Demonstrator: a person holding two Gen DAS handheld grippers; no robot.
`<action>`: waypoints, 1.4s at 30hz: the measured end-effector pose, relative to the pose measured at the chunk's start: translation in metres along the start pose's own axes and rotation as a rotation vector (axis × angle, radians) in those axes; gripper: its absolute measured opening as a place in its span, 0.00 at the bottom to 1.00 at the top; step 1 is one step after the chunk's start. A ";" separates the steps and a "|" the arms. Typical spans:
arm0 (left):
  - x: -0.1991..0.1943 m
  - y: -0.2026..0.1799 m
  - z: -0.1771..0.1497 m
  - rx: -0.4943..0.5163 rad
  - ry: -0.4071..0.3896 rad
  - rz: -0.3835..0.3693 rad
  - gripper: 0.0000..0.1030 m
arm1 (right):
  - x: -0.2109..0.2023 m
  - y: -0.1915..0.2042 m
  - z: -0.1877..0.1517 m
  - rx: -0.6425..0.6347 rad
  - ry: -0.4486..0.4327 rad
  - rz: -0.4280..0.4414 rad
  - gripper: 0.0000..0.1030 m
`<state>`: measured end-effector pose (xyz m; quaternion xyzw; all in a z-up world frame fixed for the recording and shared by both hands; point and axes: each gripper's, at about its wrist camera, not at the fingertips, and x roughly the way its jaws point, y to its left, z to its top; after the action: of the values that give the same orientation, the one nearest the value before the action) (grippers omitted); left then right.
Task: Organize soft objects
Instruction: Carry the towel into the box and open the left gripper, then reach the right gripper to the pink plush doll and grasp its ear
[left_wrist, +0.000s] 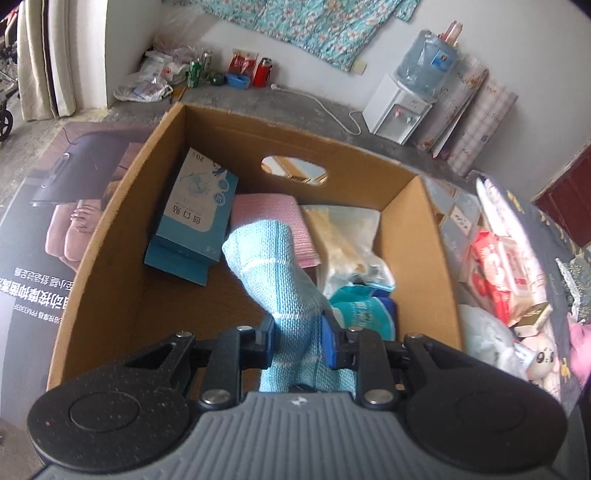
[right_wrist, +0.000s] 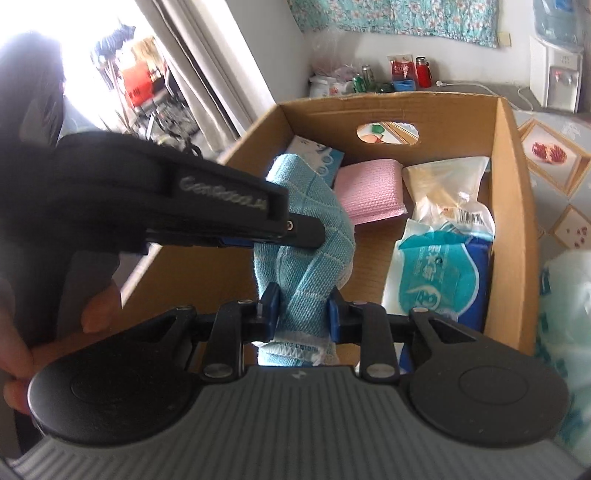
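I hold the light, limp blue cloth (left_wrist: 275, 273) pinched in both left gripper (left_wrist: 297, 341) and right gripper (right_wrist: 300, 309), over the cardboard box (left_wrist: 110, 236). It sags and folds between the grips; bunched folds seem the safest hold.

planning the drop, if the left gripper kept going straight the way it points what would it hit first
The left gripper, shut on the blue cloth, points down into the box. Straight on, the cloth would likely meet the bare box floor near the pink cloth first; depth is unclear.
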<state>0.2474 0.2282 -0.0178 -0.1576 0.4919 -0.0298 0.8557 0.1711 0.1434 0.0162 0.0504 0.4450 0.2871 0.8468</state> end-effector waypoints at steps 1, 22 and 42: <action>0.008 0.003 0.002 -0.001 0.017 0.002 0.25 | 0.003 -0.003 0.000 -0.019 0.005 -0.011 0.26; 0.076 -0.010 0.007 0.146 0.096 0.067 0.22 | -0.098 -0.056 -0.019 -0.038 -0.171 0.090 0.38; -0.007 -0.038 -0.005 0.103 -0.072 0.134 0.59 | -0.159 -0.091 -0.049 0.025 -0.276 0.048 0.46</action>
<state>0.2437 0.1925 -0.0031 -0.0810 0.4680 0.0078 0.8800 0.1027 -0.0247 0.0713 0.1105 0.3266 0.2921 0.8921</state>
